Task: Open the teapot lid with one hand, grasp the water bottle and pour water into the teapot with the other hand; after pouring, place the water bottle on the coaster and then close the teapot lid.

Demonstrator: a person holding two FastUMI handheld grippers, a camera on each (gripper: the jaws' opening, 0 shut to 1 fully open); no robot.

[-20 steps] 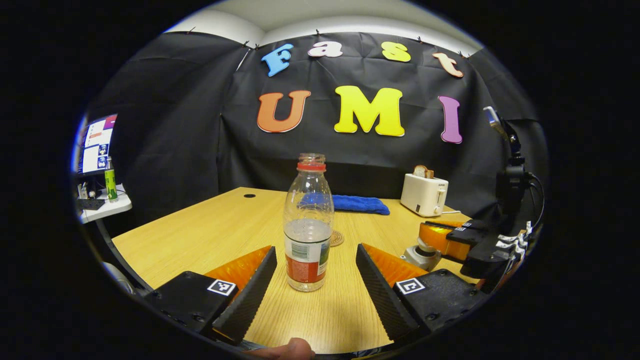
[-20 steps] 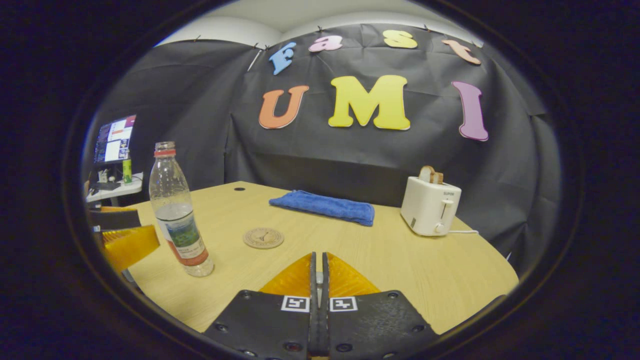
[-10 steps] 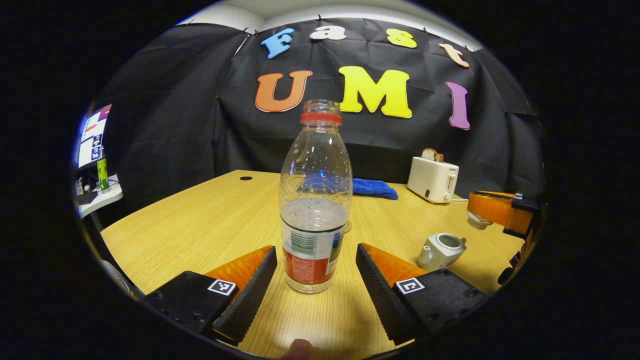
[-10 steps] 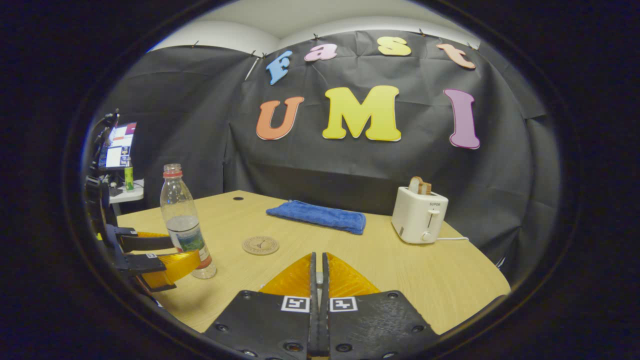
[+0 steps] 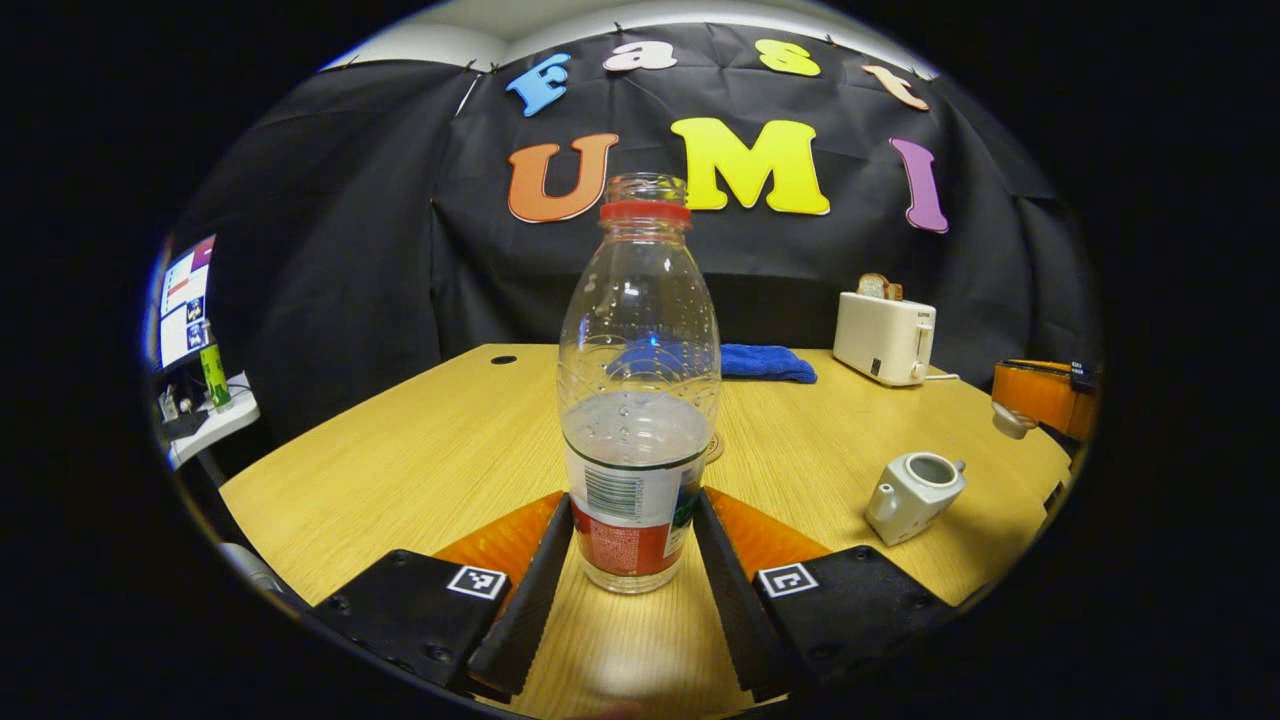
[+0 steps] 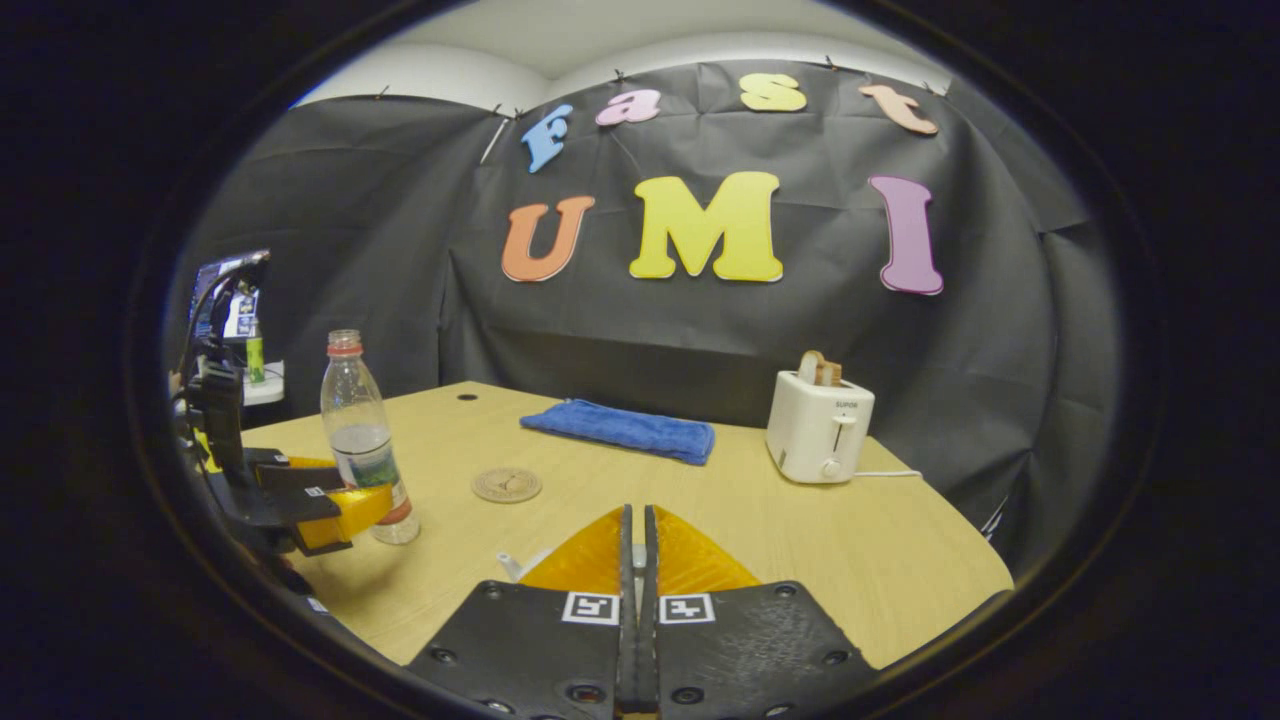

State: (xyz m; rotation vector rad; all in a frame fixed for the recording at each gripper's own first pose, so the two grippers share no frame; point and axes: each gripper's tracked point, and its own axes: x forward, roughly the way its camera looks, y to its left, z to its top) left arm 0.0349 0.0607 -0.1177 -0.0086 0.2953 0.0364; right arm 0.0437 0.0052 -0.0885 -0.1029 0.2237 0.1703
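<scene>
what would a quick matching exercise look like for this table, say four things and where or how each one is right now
Things:
1. water bottle
2. teapot
3. blue towel
4. toaster

States:
a. lying flat near the back of the table
b. open at the top, lid off
c. holding a slice of bread in its slot
d. standing upright between the fingers of the left gripper, cap off

Pairs: 1-d, 2-b, 3-a, 4-c

Clear glossy plastic bottle (image 5: 638, 380) – matt wood-grain table (image 5: 420, 460), fluffy blue cloth (image 6: 620, 428).
</scene>
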